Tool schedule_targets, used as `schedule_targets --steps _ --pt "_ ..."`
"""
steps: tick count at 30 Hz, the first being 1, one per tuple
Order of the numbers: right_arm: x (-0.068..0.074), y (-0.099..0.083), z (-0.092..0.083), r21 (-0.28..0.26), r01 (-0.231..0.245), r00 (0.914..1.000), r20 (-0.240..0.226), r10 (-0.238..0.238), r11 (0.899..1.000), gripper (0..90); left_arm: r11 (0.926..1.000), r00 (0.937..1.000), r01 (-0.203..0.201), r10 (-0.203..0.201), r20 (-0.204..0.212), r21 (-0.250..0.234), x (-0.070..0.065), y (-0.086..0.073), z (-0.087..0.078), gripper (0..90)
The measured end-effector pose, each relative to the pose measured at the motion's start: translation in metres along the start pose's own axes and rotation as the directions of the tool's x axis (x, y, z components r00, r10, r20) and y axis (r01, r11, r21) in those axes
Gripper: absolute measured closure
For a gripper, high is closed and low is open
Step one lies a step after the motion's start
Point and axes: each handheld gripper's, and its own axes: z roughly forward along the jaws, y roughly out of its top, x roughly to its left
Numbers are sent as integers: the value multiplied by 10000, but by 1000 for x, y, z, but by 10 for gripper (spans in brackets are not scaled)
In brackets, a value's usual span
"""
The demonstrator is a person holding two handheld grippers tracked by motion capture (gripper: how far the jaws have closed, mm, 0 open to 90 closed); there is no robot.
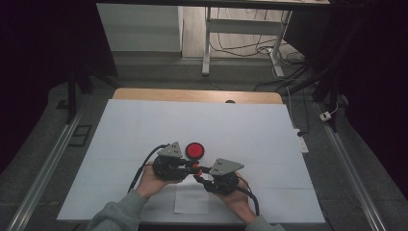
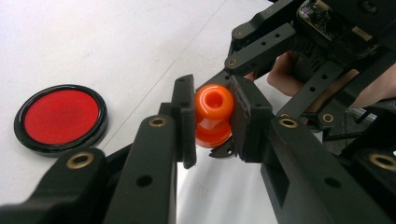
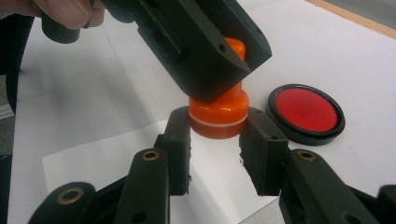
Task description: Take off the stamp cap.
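Orange plastic stamp (image 2: 213,115), low centre of the high view, looks light, stiff and slippery: your left gripper (image 2: 211,122) clamps its knob, your right gripper (image 3: 217,135) pinches its base.

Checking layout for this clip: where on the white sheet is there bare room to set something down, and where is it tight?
Bare: the white sheet from the red pad back to the wooden edge, plus both side margins. Crowded: the near middle, where both grippers meet on the orange stamp above the small paper, with the pad just behind.
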Motion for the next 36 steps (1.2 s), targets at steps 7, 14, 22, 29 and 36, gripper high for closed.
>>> schedule_targets --steps 7,14,22,29,36 --pt "1 0 1 -92 -3 10000 55 3 10000 639 10000 10000 -17 17 -43 -43 0 0 0 720" --pt "3 1 -2 -223 192 9990 403 -183 9996 643 9994 10000 -62 60 -74 -342 -1 0 -1 720" --pt "4 0 -2 -187 230 9987 460 -221 9996 645 9994 9998 -118 113 -166 -321 -2 -1 0 721" --pt "3 -1 -2 -219 236 9986 479 -225 9995 646 9993 9998 -116 109 -189 -354 -2 -1 0 721" --pt "4 -1 -2 -264 270 9984 512 -256 9993 646 9993 9999 -58 53 -134 -375 -2 -1 -1 721"
